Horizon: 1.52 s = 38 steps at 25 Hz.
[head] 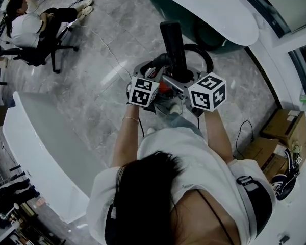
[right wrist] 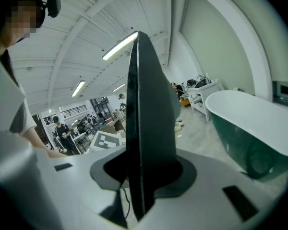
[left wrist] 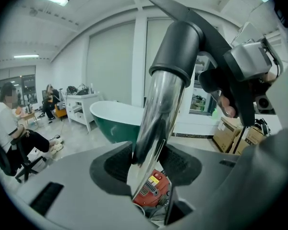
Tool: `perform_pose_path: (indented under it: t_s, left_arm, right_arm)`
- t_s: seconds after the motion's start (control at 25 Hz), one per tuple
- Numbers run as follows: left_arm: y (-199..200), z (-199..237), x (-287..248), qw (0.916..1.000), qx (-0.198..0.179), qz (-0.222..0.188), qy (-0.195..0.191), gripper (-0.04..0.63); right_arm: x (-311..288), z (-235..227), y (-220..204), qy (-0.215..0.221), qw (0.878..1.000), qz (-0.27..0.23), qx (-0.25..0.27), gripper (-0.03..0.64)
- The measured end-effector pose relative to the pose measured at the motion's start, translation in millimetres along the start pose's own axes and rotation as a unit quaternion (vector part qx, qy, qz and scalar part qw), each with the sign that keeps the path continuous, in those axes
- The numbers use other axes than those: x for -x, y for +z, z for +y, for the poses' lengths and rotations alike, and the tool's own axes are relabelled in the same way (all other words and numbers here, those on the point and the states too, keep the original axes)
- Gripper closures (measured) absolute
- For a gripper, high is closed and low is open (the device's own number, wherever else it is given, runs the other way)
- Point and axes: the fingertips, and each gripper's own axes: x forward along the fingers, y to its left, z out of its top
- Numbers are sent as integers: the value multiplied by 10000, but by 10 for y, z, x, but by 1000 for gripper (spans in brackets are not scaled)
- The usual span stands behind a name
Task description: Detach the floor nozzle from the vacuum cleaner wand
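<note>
Looking down from the head view, I see a grey marbled floor point(head: 102, 75) filling most of the room. A green bathtub point(head: 214, 14) with a white rim stands along the far edge, and a long white curved fixture point(head: 35, 137) runs down the left side. Cardboard boxes point(head: 283, 129) are stacked at the right edge. At the far left corner a person point(head: 25, 27) sits on an office chair point(head: 51, 50), well apart from my work.

The vacuum cleaner stands on the floor just in front of the operator, near the tub. Its red body point(left wrist: 151, 190) sits low, and a black hose point(head: 206, 55) loops beside it. The wand point(left wrist: 156, 114) is a shiny chrome tube that rises at a tilt into a dark grey collar point(left wrist: 177, 47). The floor nozzle point(head: 173, 45) is the black part above that collar. In the right gripper view it shows edge-on as a thin dark blade.

Both forearms reach forward from the body, side by side, and the two marker cubes point(head: 143, 91) sit close together over the vacuum. The left gripper point(left wrist: 149, 162) points somewhat downward. Its pads pinch the chrome wand below the collar, and the tube fills the gap between them. The right gripper point(right wrist: 144, 176) is clamped on the black floor nozzle, which stands upright between its pads. In the left gripper view it shows at the upper right.
</note>
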Motion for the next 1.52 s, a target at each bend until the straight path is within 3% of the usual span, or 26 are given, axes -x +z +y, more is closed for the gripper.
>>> perform_pose_path:
  t_s: [1.16,1.52]
  left_arm:
    - [0,-156,-69,9998,-117,-27,-167,420]
    - [-10,-148,-70,9995,-182,-9,-250,420]
  right_arm:
    - [176,39,-66,416,9962,470,-597,486]
    - [155,61,-4,242,9960,701,-497,491]
